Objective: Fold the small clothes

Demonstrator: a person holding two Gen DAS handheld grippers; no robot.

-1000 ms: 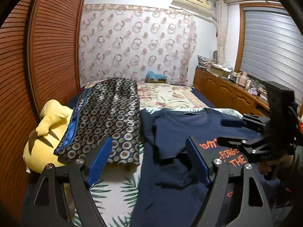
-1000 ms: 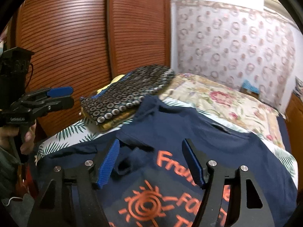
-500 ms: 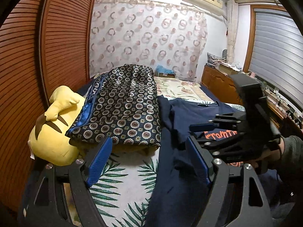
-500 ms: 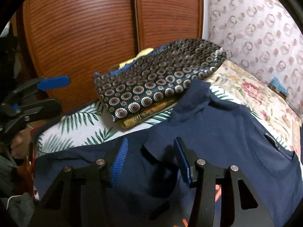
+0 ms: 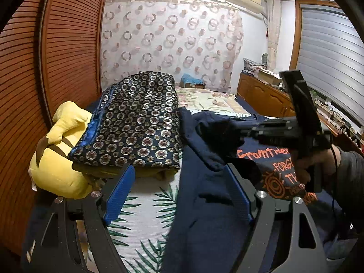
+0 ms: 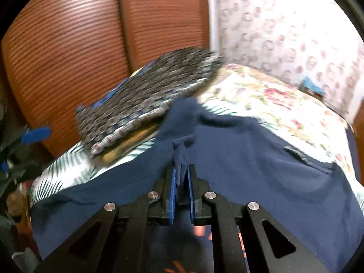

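Observation:
A navy T-shirt with orange print lies spread on the bed; it also shows in the right wrist view. My right gripper is shut on a fold of the shirt's left sleeve and holds it slightly raised. From the left wrist view the right gripper reaches in from the right over the shirt, its tips buried in dark cloth. My left gripper is open and empty, above the leaf-print sheet at the shirt's left edge.
A folded patterned blanket lies on a yellow plush toy left of the shirt. Wooden slatted wardrobe doors stand along the left. A floral sheet covers the far bed. A wooden cabinet stands right.
My right gripper closed from open onto the shirt's sleeve and moved left toward the blanket. My left gripper stayed open and shifted a little.

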